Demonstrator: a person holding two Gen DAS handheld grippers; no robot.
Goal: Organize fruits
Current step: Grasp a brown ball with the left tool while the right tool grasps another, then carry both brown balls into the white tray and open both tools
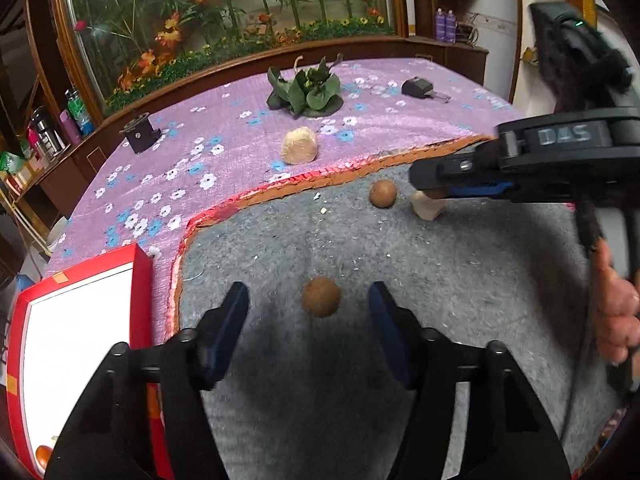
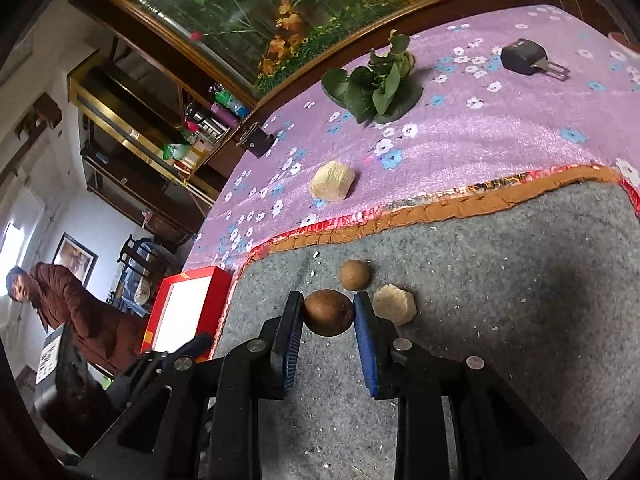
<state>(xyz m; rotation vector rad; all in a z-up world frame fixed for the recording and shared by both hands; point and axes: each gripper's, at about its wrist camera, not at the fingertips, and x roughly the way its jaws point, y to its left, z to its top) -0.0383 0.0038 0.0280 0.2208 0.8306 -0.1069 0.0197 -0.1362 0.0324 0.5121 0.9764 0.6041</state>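
In the left wrist view a round brown fruit [image 1: 321, 297] lies on the grey mat [image 1: 460, 280] between the blue fingers of my left gripper [image 1: 308, 300]. That gripper is open, with a gap on each side of the fruit. My right gripper [image 2: 328, 316] is shut on a second brown fruit [image 2: 329, 312], low over the mat. It reaches in from the right in the left wrist view as my right gripper [image 1: 418, 184]. A third brown fruit [image 2: 354, 275] and a pale beige chunk [image 2: 395, 304] lie just beyond it. A red box [image 1: 140, 264] with a white inside stands at the mat's left.
A purple flowered cloth [image 1: 224, 128] covers the table beyond the mat. On it lie a cream round lump [image 1: 299, 146], a green leafy bunch [image 1: 306, 92] and two black devices [image 1: 140, 134] [image 1: 416, 88]. A person in brown [image 2: 80, 308] stands far left.
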